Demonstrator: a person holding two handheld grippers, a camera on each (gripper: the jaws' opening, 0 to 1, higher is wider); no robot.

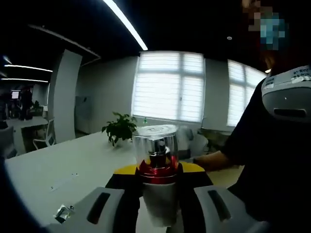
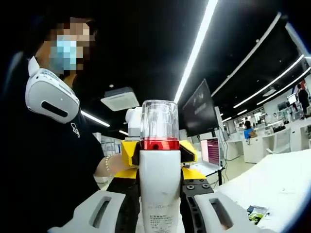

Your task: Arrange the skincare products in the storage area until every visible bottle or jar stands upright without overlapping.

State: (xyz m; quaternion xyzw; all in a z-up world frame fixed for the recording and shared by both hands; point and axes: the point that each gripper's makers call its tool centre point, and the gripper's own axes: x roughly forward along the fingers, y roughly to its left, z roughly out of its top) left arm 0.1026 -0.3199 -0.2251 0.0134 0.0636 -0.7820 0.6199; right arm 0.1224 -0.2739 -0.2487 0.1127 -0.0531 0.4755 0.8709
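White bottle (image 2: 159,179) frame-centre | right gripper (image 2: 159,194) and left gripper (image 1: 158,194) both clamp it | lower upright onto table (image 1: 63,170).

The right gripper (image 2: 159,204) clamps a white pump bottle (image 2: 160,179) upright between its jaws; red collar, clear cap (image 2: 159,119). A person (image 2: 43,145) stands left.

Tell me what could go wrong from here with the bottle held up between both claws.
1. The bottle is gripped by the left claw and the right claw at once, raised off the white table; uneven pulling could twist it loose, and it would likely drop.
2. Its clear cap sits above both grips; a squeeze or knock might pop it off.
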